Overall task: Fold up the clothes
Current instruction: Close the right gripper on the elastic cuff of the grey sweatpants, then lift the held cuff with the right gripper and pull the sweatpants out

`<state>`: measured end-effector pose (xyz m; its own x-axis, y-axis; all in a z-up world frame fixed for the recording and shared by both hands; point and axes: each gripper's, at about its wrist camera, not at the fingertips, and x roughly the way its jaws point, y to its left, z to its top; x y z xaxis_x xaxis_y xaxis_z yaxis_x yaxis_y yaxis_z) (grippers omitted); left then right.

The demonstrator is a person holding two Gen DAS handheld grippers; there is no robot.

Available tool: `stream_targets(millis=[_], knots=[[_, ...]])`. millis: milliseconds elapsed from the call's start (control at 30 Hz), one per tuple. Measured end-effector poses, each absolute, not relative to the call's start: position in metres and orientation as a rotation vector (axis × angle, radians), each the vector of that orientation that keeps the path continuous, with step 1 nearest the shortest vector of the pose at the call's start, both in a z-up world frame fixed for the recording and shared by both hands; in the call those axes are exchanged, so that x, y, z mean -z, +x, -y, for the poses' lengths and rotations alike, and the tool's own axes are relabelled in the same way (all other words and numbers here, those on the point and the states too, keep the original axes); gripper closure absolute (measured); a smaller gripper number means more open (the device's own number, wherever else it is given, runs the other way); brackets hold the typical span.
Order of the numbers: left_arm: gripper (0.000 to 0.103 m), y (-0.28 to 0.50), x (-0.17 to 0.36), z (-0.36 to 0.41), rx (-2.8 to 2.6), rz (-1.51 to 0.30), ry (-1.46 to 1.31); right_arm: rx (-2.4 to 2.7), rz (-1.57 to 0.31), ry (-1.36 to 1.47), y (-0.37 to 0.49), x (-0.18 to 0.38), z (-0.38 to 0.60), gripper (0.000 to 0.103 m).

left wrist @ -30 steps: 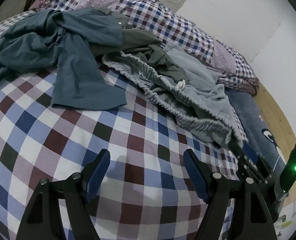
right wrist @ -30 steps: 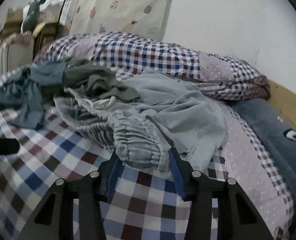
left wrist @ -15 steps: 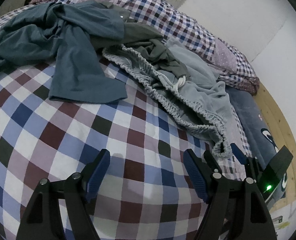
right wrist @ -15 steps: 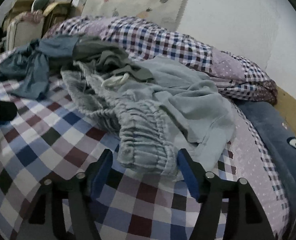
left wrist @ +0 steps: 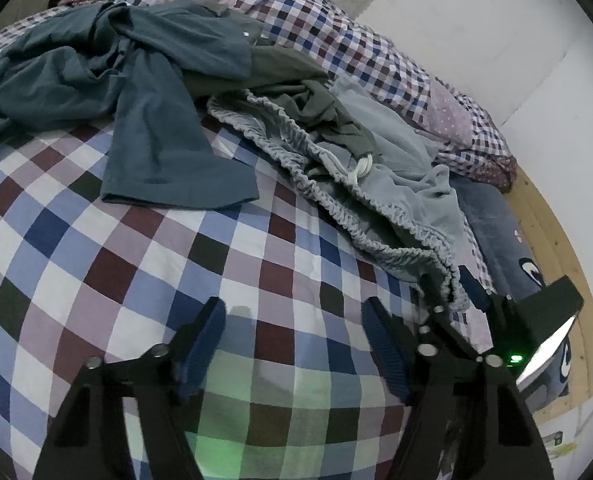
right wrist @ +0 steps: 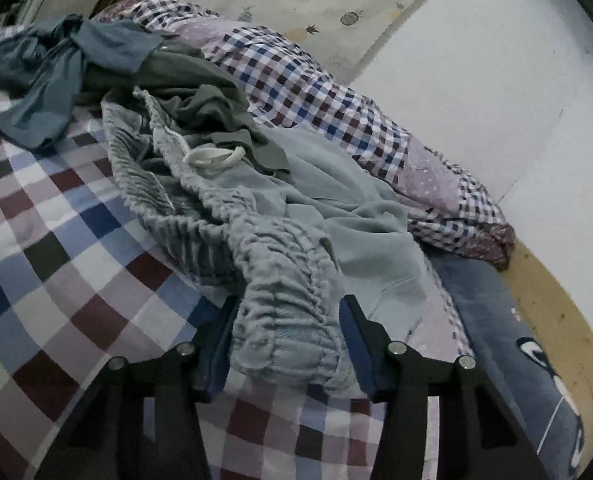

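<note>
Light grey-blue drawstring pants (left wrist: 380, 184) lie crumpled on the checked bed (left wrist: 136, 264), their ribbed waistband toward me. In the right wrist view the pants (right wrist: 288, 280) have the gathered waistband end between the fingers of my right gripper (right wrist: 284, 340), which is closing on it. That gripper also shows in the left wrist view (left wrist: 450, 292), at the waistband end. My left gripper (left wrist: 294, 332) is open and empty over bare sheet, short of the pants. A dark teal shirt (left wrist: 144, 92) and an olive garment (left wrist: 296, 92) lie behind.
A rolled checked quilt (right wrist: 316, 92) lies along the wall behind the clothes. A dark blue blanket (right wrist: 508, 340) and a wooden bed edge (right wrist: 552, 304) are on the right. The white wall (right wrist: 496, 80) is beyond.
My right gripper opened wider, then narrowed again around the waistband end while both grippers moved in closer. The clothes lie much as before.
</note>
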<state>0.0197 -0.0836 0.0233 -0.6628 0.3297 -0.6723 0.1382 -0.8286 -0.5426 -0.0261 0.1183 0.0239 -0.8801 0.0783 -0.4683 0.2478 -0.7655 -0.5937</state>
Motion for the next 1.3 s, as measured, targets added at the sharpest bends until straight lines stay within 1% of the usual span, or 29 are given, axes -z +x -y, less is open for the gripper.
stream_targets(millis=[33, 67, 100, 267, 367, 467, 633, 700, 733, 767, 800, 900, 933, 1000, 1067, 1100, 1133, 1167, 1300], knots=[[0.033, 0.019, -0.024, 0.084, -2.626, 0.875, -1.233, 2.772, -1.009, 0.728, -0.025, -0.026, -0.119, 0.055], [0.034, 0.019, -0.024, 0.084, -2.629, 0.877, -1.227, 2.774, -0.972, 0.720, -0.023, -0.030, -0.121, 0.075], [0.034, 0.019, -0.024, 0.085, -2.631, 0.880, -1.221, 2.776, -0.942, 0.710, -0.021, -0.034, -0.123, 0.078], [0.034, 0.019, -0.027, 0.089, -2.647, 0.902, -1.173, 2.800, -0.833, 0.668, -0.010, -0.059, -0.137, 0.083], [0.034, 0.019, -0.029, 0.092, -2.655, 0.913, -1.150, 2.836, -0.791, 0.660, -0.006, -0.069, -0.153, 0.085], [0.034, 0.018, -0.028, 0.095, -2.653, 0.933, -1.139, 2.916, -0.706, 0.664, -0.002, -0.083, -0.182, 0.086], [0.034, 0.014, -0.024, 0.096, -2.617, 0.982, -1.136, 3.126, -0.465, 0.723, -0.004, -0.103, -0.262, 0.088], [0.034, 0.012, -0.023, 0.093, -2.603, 0.988, -1.141, 3.238, -0.308, 0.778, -0.004, -0.106, -0.302, 0.088], [0.034, 0.011, -0.023, 0.092, -2.596, 0.988, -1.144, 3.291, -0.196, 0.824, -0.004, -0.104, -0.325, 0.088], [0.034, 0.009, -0.022, 0.089, -2.590, 0.986, -1.148, 3.335, -0.077, 0.873, -0.003, -0.101, -0.346, 0.087], [0.034, 0.008, -0.022, 0.087, -2.583, 0.984, -1.150, 3.358, 0.006, 0.910, -0.002, -0.097, -0.359, 0.087], [0.034, 0.006, -0.021, 0.082, -2.568, 0.981, -1.165, 3.373, 0.133, 0.986, 0.001, -0.089, -0.377, 0.085], [0.034, 0.005, -0.021, 0.080, -2.564, 0.981, -1.167, 3.376, 0.176, 1.012, 0.002, -0.087, -0.383, 0.082], [0.034, 0.003, -0.020, 0.077, -2.555, 0.980, -1.171, 3.381, 0.264, 1.062, 0.004, -0.081, -0.395, 0.080], [0.034, 0.001, -0.020, 0.073, -2.542, 0.976, -1.174, 3.382, 0.353, 1.113, 0.006, -0.076, -0.407, 0.065], [0.034, 0.001, -0.020, 0.072, -2.537, 0.974, -1.174, 3.390, 0.376, 1.114, 0.009, -0.076, -0.409, 0.062], [0.034, 0.002, -0.020, 0.070, -2.533, 0.972, -1.174, 3.405, 0.382, 1.098, 0.015, -0.079, -0.409, 0.057], [0.034, 0.002, -0.020, 0.068, -2.529, 0.971, -1.175, 3.419, 0.401, 1.081, 0.020, -0.083, -0.409, 0.054], [0.034, 0.002, -0.020, 0.064, -2.515, 0.970, -1.175, 3.432, 0.481, 0.993, 0.035, -0.097, -0.410, 0.050]])
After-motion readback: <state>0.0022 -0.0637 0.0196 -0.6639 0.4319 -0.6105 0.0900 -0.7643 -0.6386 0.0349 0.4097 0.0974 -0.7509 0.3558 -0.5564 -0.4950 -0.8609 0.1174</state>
